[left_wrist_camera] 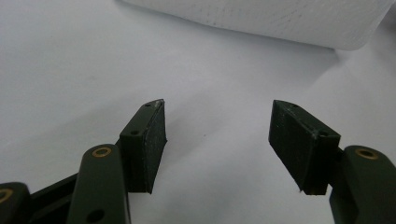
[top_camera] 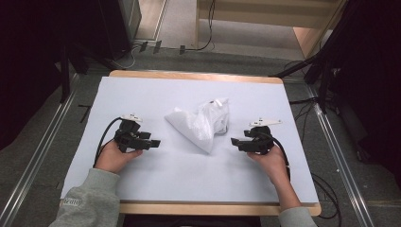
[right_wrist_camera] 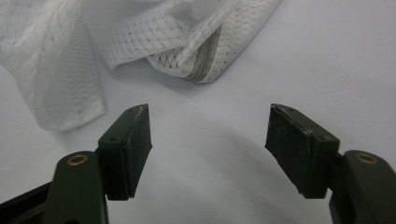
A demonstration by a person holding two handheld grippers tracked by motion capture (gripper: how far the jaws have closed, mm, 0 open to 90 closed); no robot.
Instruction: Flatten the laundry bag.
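Left gripper [left_wrist_camera: 217, 140]: jaws stand wide apart, nothing between the pads, only bare white table surface [left_wrist_camera: 93, 70] under and ahead of them. Right gripper [right_wrist_camera: 210, 144]: jaws also apart, with an empty gap; no cloth touches either pad. Just ahead of the right jaws, and off to the side of one pad, lies a crumpled white mesh bag [right_wrist_camera: 140, 42]; its net weave and a grey zipper strip [right_wrist_camera: 205, 60] along a folded edge sit near the jaw tips but clear of them. Ahead of the left jaws the same bag shows as a smooth white fold, a little farther off than it is from the right jaws. In the high view, the left gripper [top_camera: 151, 143] and right gripper [top_camera: 235, 142] rest low on the table, tips turned inward toward each other, with the mesh bag [top_camera: 201, 124] between them and slightly beyond the line that joins the tips. The bag lies bunched, one corner pointing back toward the person. A hand [top_camera: 116, 158] in a grey sleeve holds the left gripper; the other hand [top_camera: 273, 163] holds the right. A wooden rim [top_camera: 198, 75] frames the table; grey floor lies beyond it.
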